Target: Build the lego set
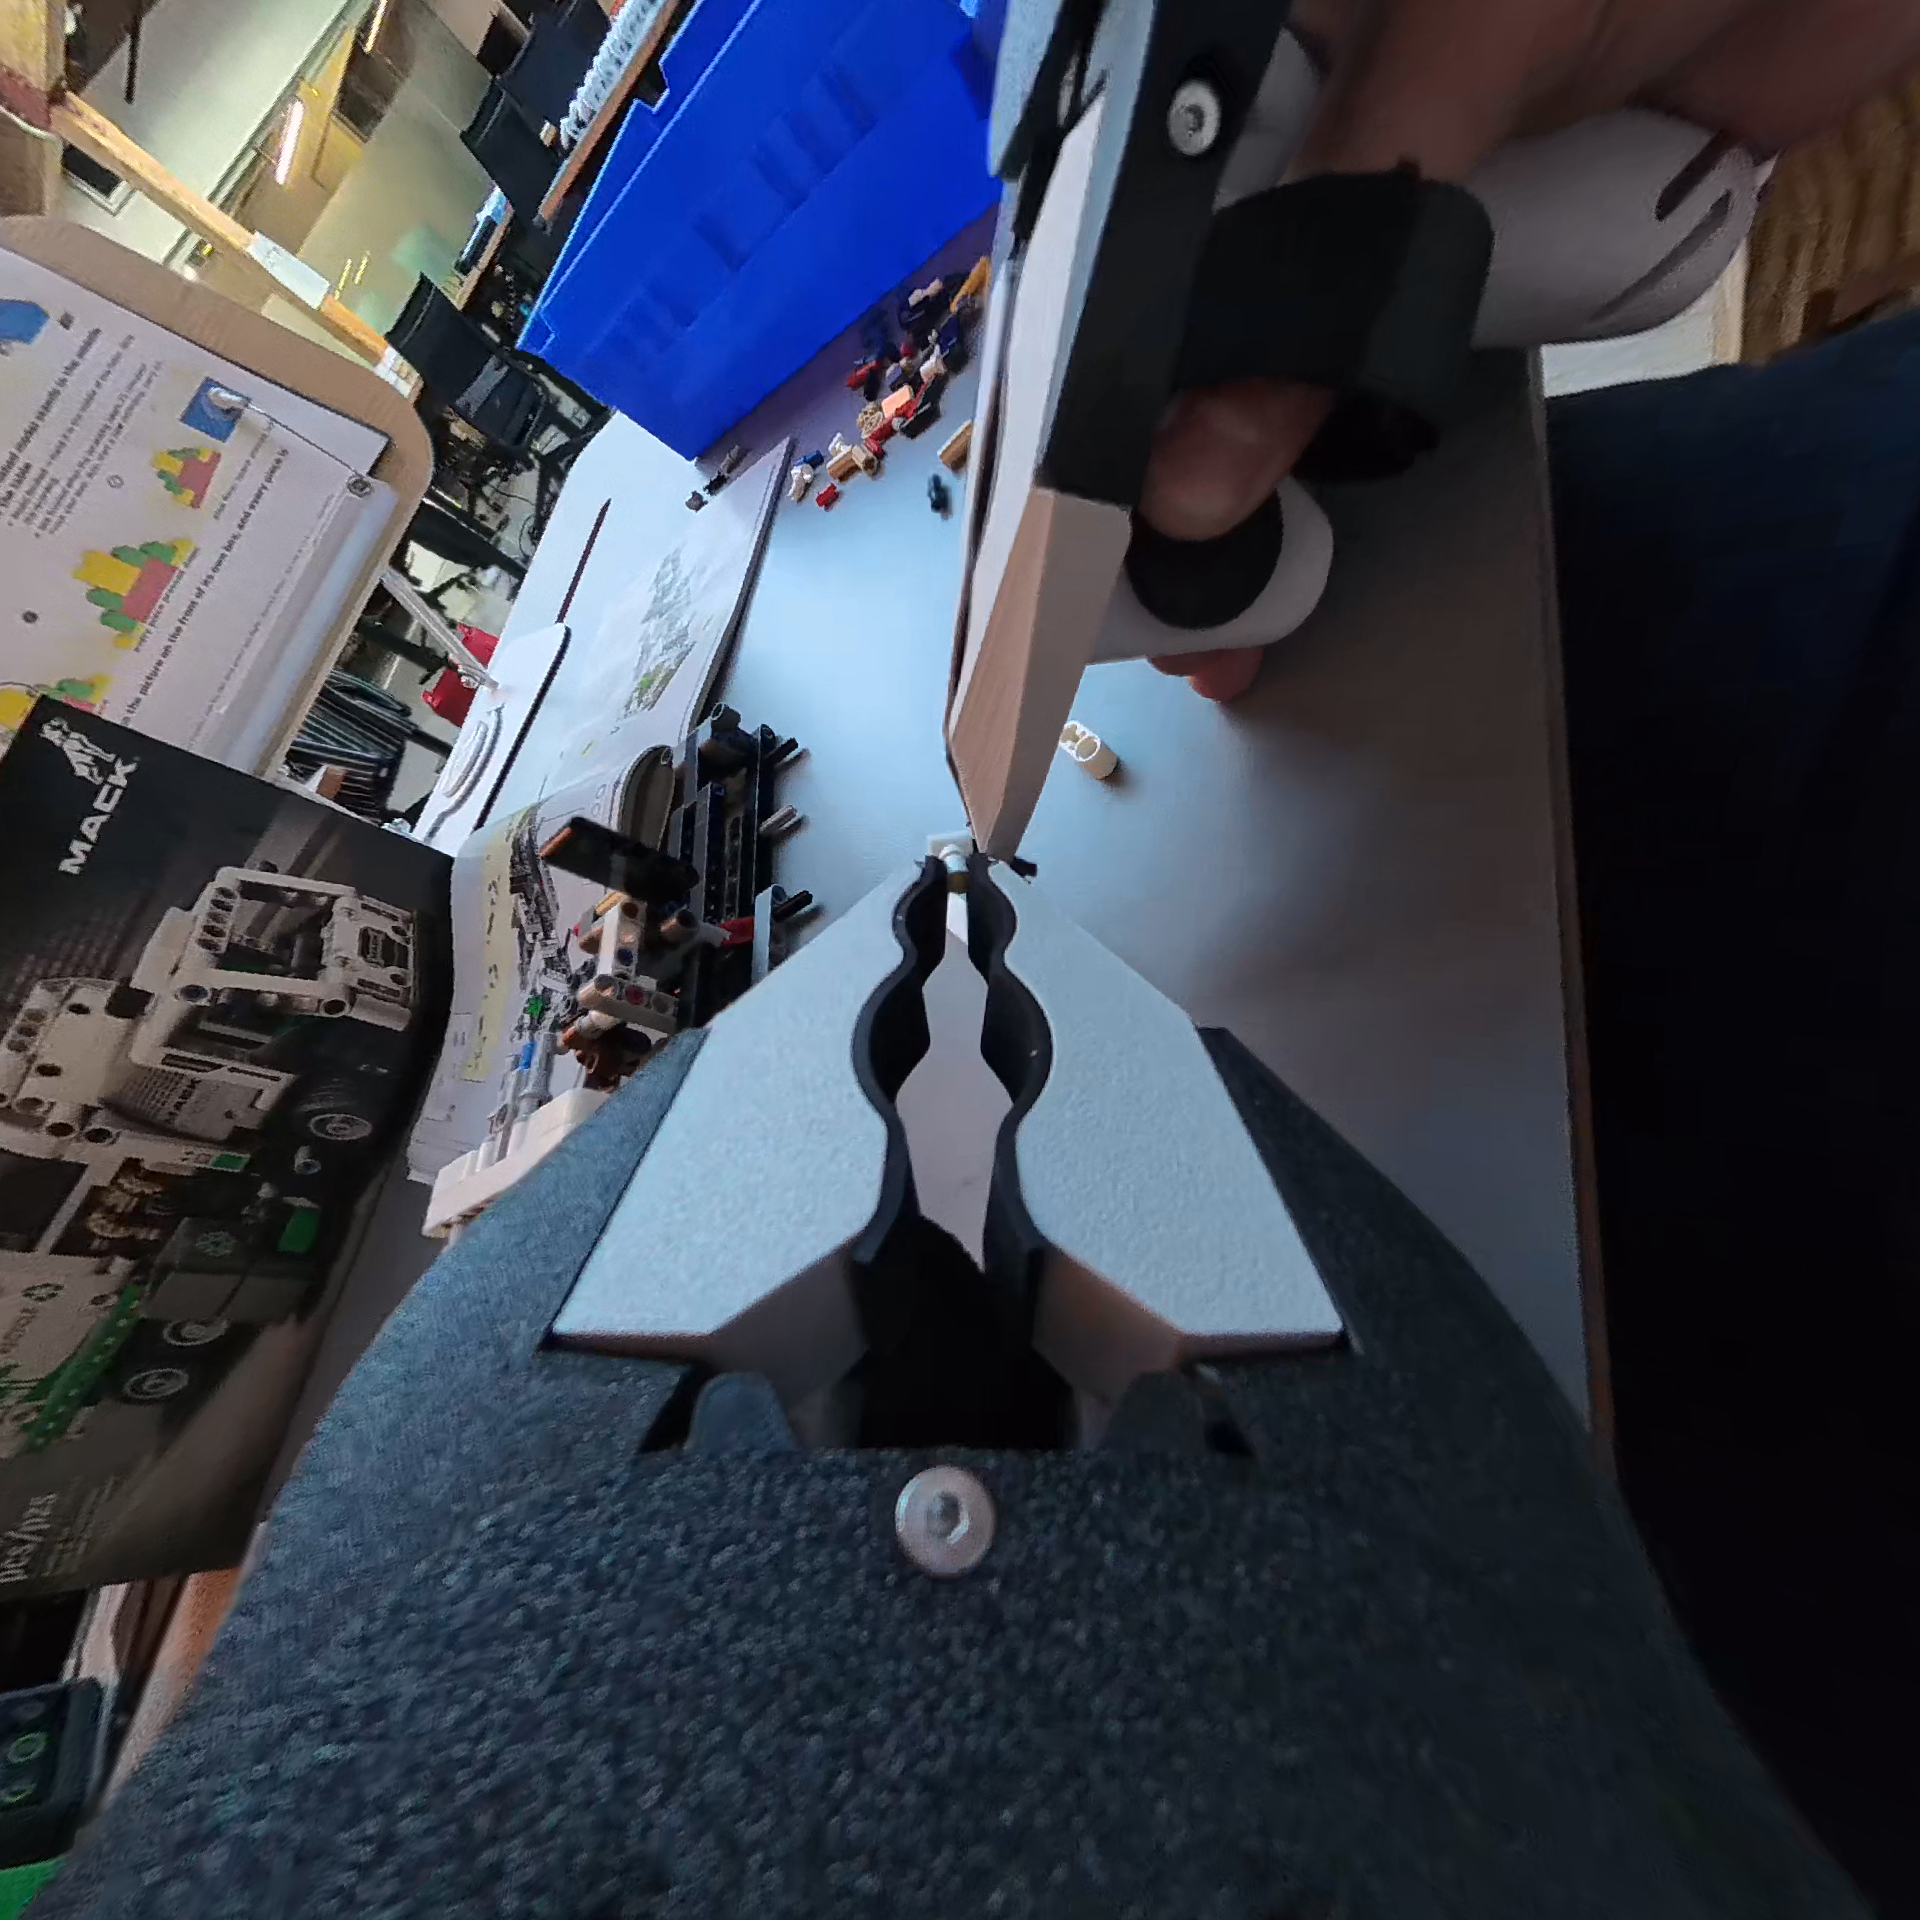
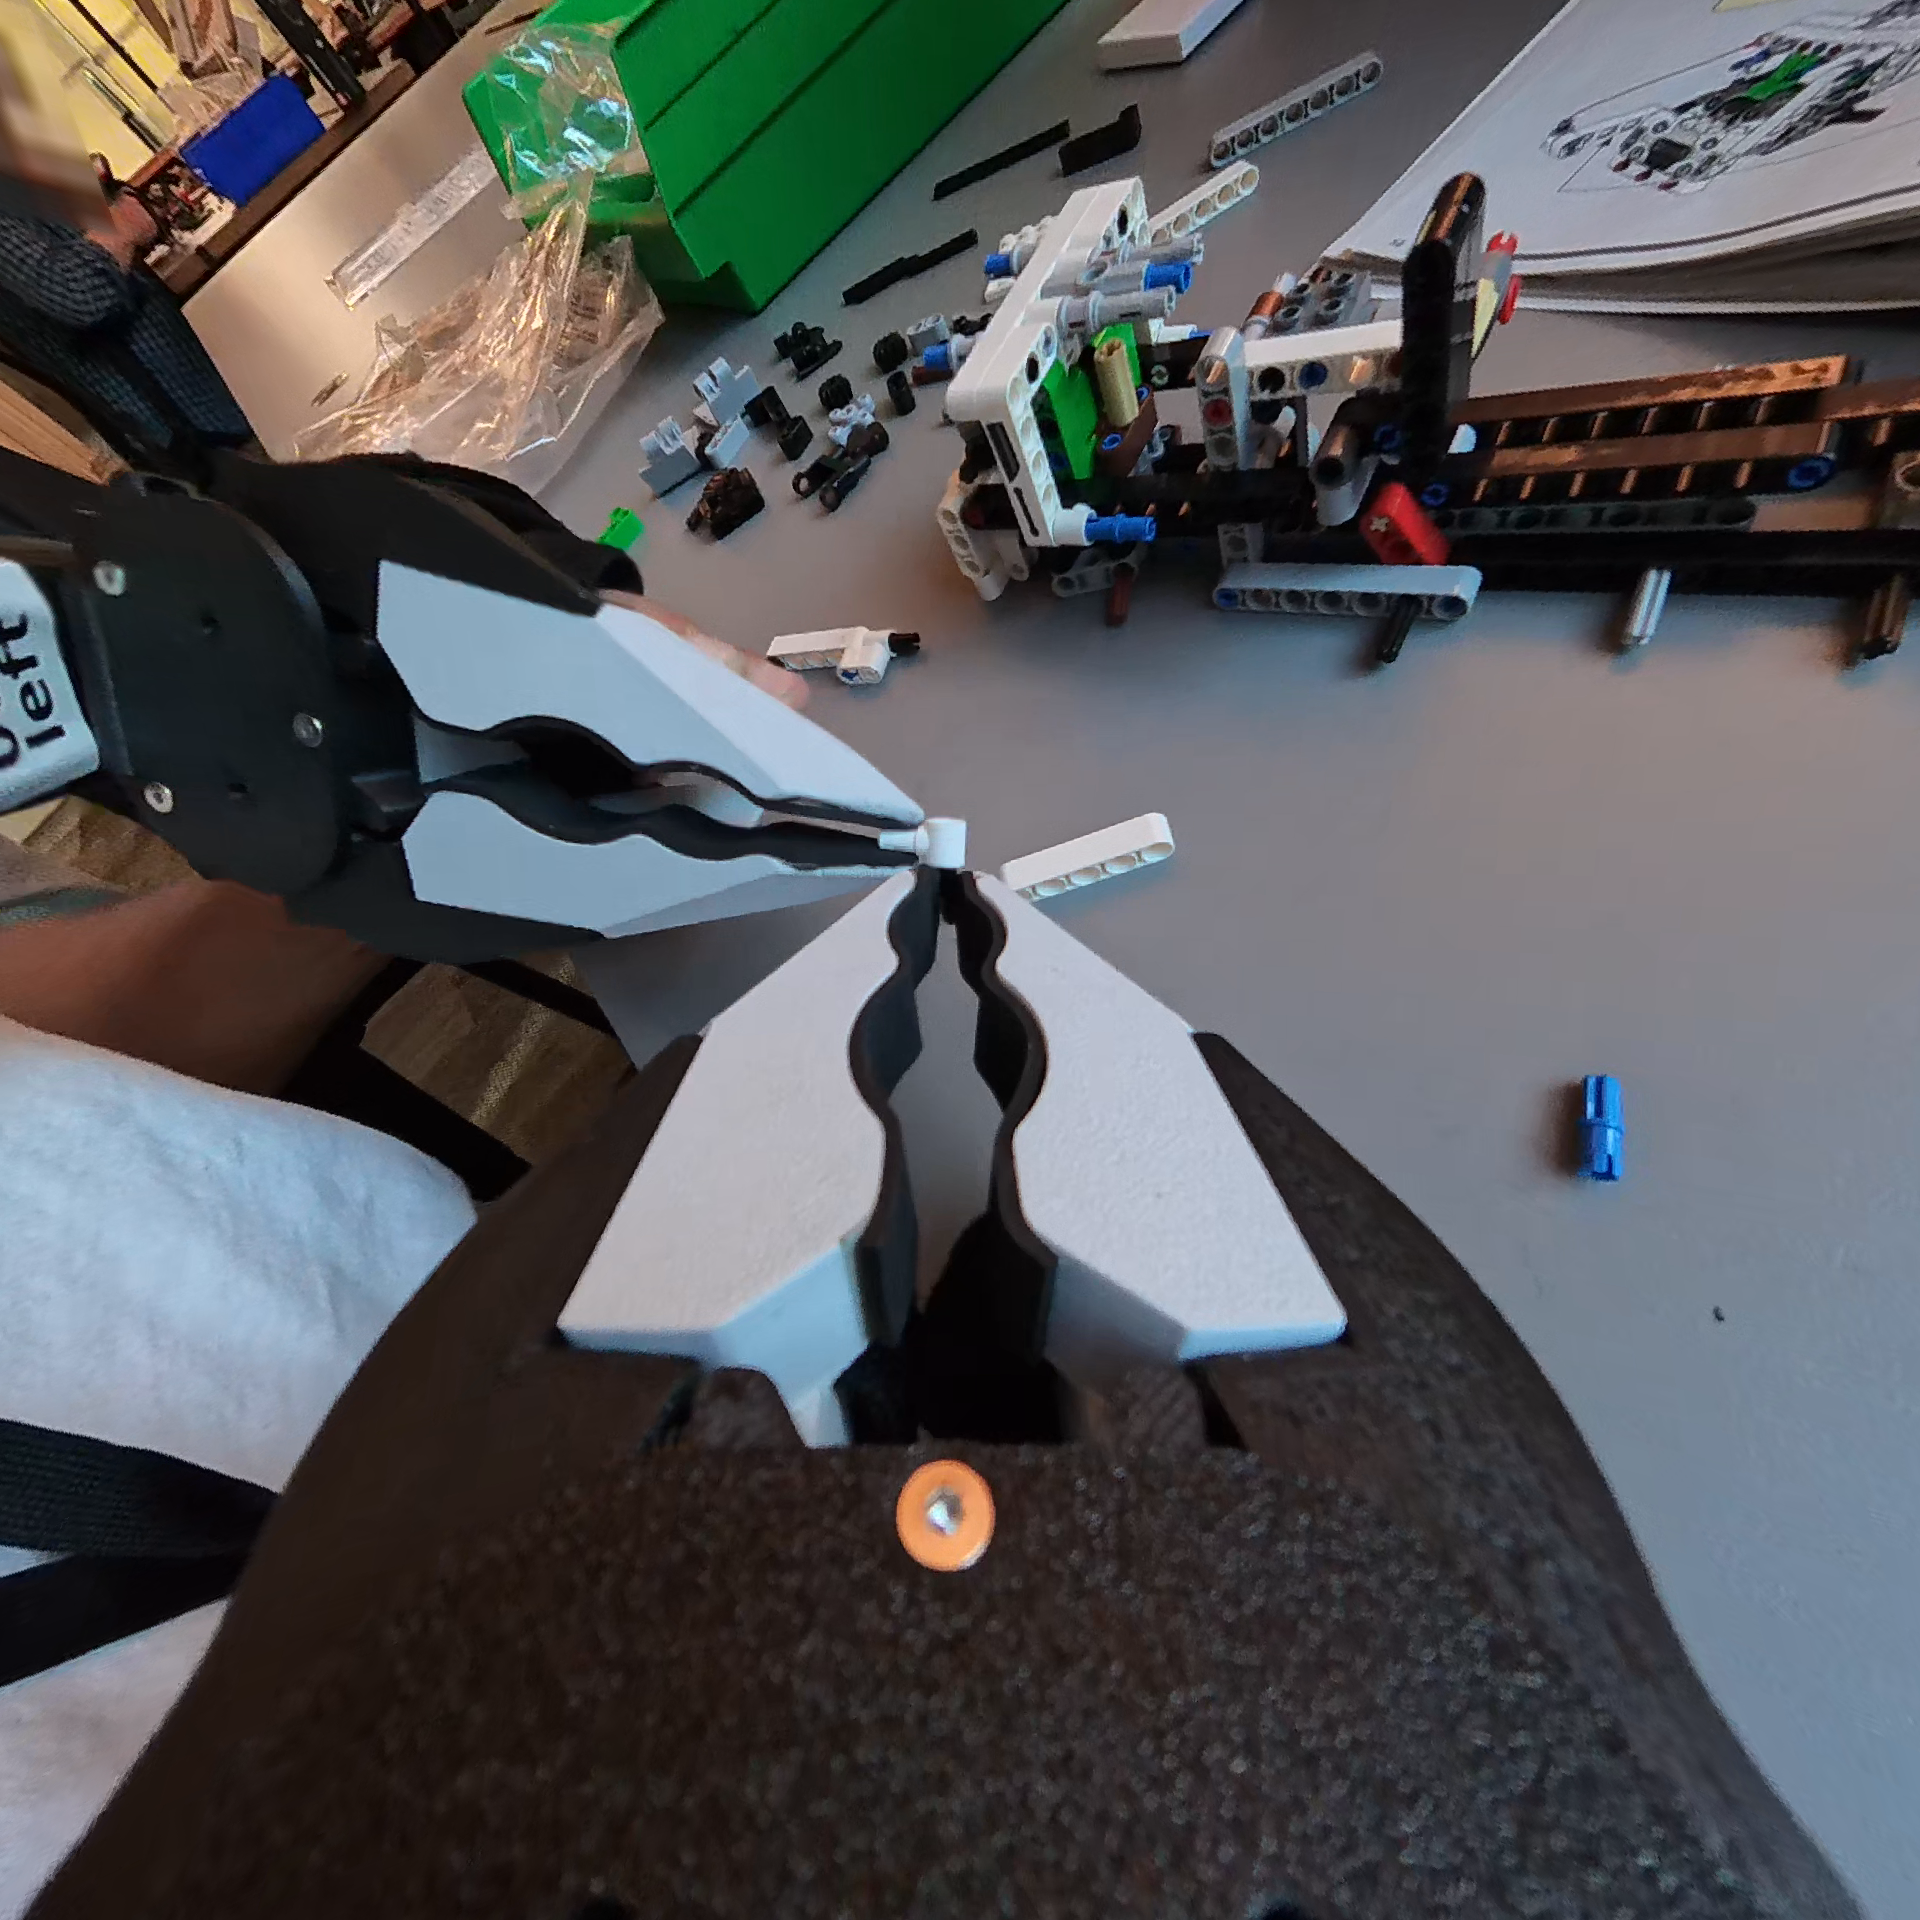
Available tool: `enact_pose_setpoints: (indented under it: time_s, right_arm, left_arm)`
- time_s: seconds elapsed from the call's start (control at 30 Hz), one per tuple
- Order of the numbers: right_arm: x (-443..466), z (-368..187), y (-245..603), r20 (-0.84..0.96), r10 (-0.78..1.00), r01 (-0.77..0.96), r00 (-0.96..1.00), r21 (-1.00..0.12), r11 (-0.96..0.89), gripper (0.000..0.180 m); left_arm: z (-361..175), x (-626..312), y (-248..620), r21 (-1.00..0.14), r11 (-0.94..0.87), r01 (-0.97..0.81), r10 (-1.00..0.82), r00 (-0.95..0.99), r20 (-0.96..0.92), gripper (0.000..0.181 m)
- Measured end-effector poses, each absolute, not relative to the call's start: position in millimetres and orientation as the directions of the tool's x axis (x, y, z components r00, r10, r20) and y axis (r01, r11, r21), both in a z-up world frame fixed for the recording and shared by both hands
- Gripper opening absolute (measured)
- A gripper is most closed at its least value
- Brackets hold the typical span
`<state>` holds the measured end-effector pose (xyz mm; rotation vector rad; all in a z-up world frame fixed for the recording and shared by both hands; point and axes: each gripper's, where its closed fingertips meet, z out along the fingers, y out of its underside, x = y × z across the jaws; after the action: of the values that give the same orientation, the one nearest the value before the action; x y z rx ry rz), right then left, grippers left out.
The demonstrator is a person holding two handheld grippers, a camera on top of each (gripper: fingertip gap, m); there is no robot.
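My left gripper (image 1: 953, 871) is shut on a small white connector piece (image 1: 948, 862), held above the grey table (image 1: 1299, 987). In the right wrist view the left gripper (image 2: 906, 840) comes in from the left with the white connector (image 2: 943, 840) at its tips. My right gripper (image 2: 948, 883) is shut on a small black pin (image 2: 949, 896) right under the connector, touching or nearly touching it. In the left wrist view the right gripper (image 1: 989, 836) reaches down from above. The partly built truck model (image 2: 1070, 416) with long black beams (image 2: 1621, 468) lies behind.
On the table lie a white beam (image 2: 1091, 854), a blue pin (image 2: 1600, 1127), a small white assembly (image 2: 844, 655), loose small pieces (image 2: 790, 426) and clear bags (image 2: 488, 332). A green bin (image 2: 779, 135), booklet (image 2: 1683, 145), blue bin (image 1: 769, 229) and set box (image 1: 187, 1091) stand around.
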<state>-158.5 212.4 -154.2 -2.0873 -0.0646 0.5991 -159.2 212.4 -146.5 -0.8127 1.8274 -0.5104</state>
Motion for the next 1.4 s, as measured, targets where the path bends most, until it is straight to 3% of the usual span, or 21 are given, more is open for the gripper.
enact_pose_setpoints:
  time_s: [0.07, 0.33, 0.53, 0.63, 0.77, 0.93, 1.4]
  right_arm:
    - [-158.3, -154.6, 212.5, -0.401, 0.269, -0.189, 0.876, -0.798, -0.572, 0.000]
    - [-158.3, -148.7, 215.8, -0.361, 0.309, -0.151, 0.880, -0.828, -0.540, 0.001]
    - [-152.7, -129.0, 209.5, -0.297, 0.440, -0.089, 0.848, -0.897, -0.433, 0.023]
    - [-160.0, -117.5, 203.5, -0.105, 0.580, 0.080, 0.808, -0.955, -0.285, 0.040]
    - [-163.8, -133.0, 204.2, 0.114, 0.668, 0.338, 0.735, -0.916, -0.216, 0.044]
    - [-160.0, -140.6, 209.2, 0.208, 0.706, 0.434, 0.676, -0.888, -0.153, 0.042]
    - [-167.0, -138.3, 205.2, 0.221, 0.754, 0.442, 0.619, -0.891, -0.101, 0.029]
  left_arm:
    - [-147.9, -158.9, 212.2, -0.639, 0.706, -0.306, -0.707, -0.248, -0.663, 0.002]
    - [-144.2, -159.7, 218.3, -0.804, 0.492, -0.335, -0.869, -0.243, -0.431, 0.002]
    - [-132.4, -162.2, 223.9, -0.902, 0.302, -0.308, -0.939, -0.261, -0.225, 0.001]
    - [-131.2, -161.3, 222.2, -0.919, 0.228, -0.322, -0.947, -0.291, -0.133, 0.001]
    - [-125.9, -160.1, 209.2, -0.938, 0.125, -0.323, -0.931, -0.365, 0.001, 0.002]
    - [-128.5, -160.5, 206.1, -0.932, 0.124, -0.341, -0.921, -0.389, 0.020, 0.002]
    - [-128.1, -162.8, 200.6, -0.931, 0.107, -0.350, -0.899, -0.435, 0.060, 0.002]
